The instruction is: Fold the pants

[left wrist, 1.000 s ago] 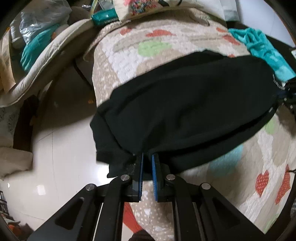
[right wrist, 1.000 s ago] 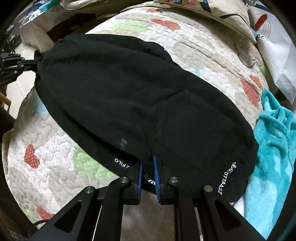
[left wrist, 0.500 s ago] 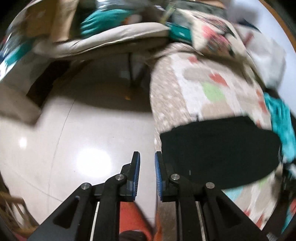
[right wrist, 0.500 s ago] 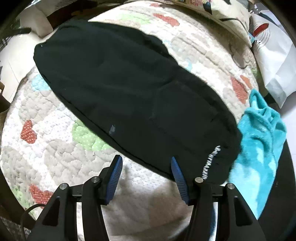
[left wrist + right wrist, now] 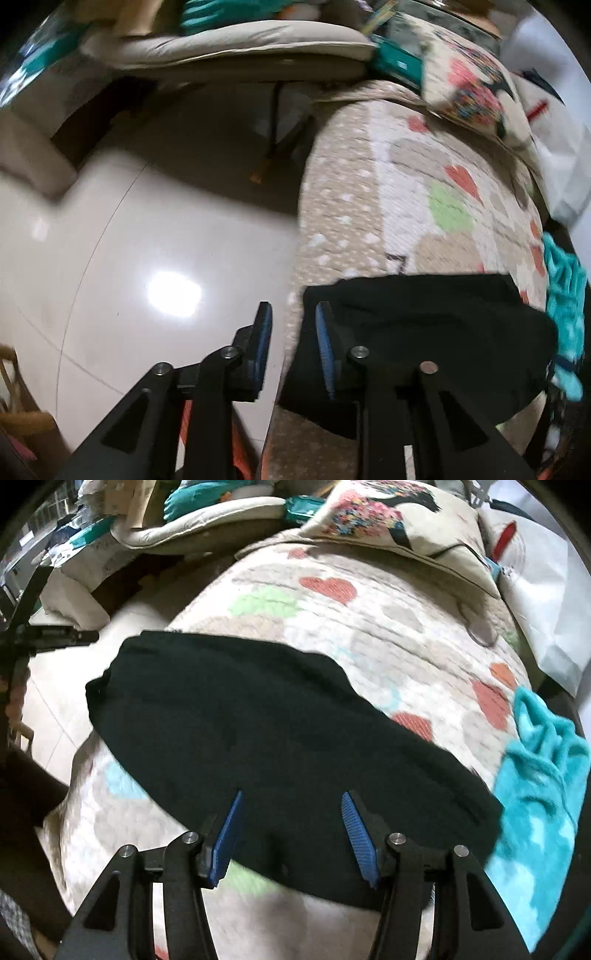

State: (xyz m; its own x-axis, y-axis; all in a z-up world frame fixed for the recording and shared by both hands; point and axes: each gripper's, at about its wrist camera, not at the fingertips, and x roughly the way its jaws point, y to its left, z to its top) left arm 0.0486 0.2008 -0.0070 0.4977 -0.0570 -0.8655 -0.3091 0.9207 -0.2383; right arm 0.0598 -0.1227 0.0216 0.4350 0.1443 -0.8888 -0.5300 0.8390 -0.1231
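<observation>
Both grippers have let go of the pants (image 5: 280, 746): left gripper (image 5: 291, 325) opening at nine o'clock, right gripper (image 5: 291, 812) wide, both empty.

Matt black cloth pants (image 5: 280, 746) lie under the right fingers (image 5: 356, 825), whose blue pads look ribbed, on a stitched, bumpy quilt (image 5: 388, 627), beside a fluffy teal towel (image 5: 543, 760); left of the left fingers (image 5: 264, 332), the floor (image 5: 155, 258) shines glossy.

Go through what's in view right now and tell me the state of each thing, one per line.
Black fabric pants: folded over, lying flat on the quilt, not held.
Left hand-held gripper: jaws opening, nothing between them.
Right hand-held gripper: open over the pants, not gripping.
Turquoise fluffy towel: crumpled beside the pants.
Heart-patterned quilt: spread out.
</observation>
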